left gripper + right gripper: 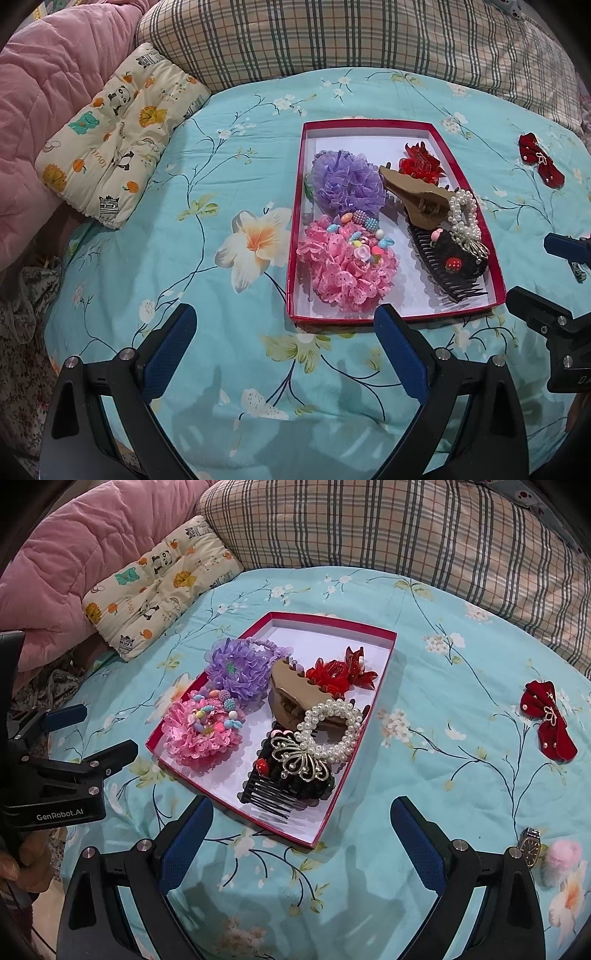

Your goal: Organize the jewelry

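A red-rimmed white tray (300, 206) (354, 760) lies on the blue floral bedspread. It holds a purple scrunchie (345, 182), a pink scrunchie (345, 271), a tan claw clip (413, 194), a red flower clip (421, 164), a pearl bracelet (332, 725) and a black comb with a silver butterfly (299, 762). A dark red bow (548, 716) (541, 160) lies on the bed right of the tray. A wristwatch (530, 845) and a pink pompom (561, 860) lie at the near right. My left gripper (286, 336) and right gripper (301, 827) are open and empty, just short of the tray's near edge.
A plaid pillow (332, 37), a pink quilt (48, 74) and a small animal-print cushion (114, 136) border the bed at the back and left. The right gripper shows at the right edge of the left wrist view (554, 280); the left gripper shows at the left of the right wrist view (74, 738).
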Available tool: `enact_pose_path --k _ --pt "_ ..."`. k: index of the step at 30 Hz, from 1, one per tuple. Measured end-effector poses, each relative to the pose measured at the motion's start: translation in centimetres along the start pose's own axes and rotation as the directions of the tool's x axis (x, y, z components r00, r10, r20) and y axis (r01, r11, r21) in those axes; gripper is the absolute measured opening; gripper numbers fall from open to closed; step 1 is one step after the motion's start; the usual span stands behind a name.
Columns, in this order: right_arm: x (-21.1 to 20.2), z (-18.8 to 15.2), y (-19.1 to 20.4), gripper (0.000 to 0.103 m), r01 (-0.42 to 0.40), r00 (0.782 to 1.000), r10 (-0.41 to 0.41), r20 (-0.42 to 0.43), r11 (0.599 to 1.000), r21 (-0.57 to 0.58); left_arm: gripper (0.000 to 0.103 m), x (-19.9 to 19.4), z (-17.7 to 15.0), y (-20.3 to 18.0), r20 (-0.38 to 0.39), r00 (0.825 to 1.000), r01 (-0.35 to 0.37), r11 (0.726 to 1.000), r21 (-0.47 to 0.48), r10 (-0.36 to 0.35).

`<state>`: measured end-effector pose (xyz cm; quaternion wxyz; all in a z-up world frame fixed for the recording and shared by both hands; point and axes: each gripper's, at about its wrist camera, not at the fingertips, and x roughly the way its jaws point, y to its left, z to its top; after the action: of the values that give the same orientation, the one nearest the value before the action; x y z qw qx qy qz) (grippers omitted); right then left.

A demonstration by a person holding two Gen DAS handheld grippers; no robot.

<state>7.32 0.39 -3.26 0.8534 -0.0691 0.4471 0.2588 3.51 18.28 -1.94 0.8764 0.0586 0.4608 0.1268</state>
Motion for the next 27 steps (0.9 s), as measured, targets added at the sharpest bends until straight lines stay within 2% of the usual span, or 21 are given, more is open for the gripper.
enact_pose_path --k 13,27 --pt "-0.01 0.42 0.07 0.098 0.023 1.000 -0.023 0.010 1.000 -0.010 0.098 0.49 0.34 -0.04 0.020 1.000 -0.024 1.000 0.012 0.024" --pt "-0.16 0.48 0.18 0.098 0.029 0.999 -0.029 0.016 1.000 -0.009 0.098 0.24 0.34 -0.12 0.023 1.000 -0.020 1.000 0.013 0.020"
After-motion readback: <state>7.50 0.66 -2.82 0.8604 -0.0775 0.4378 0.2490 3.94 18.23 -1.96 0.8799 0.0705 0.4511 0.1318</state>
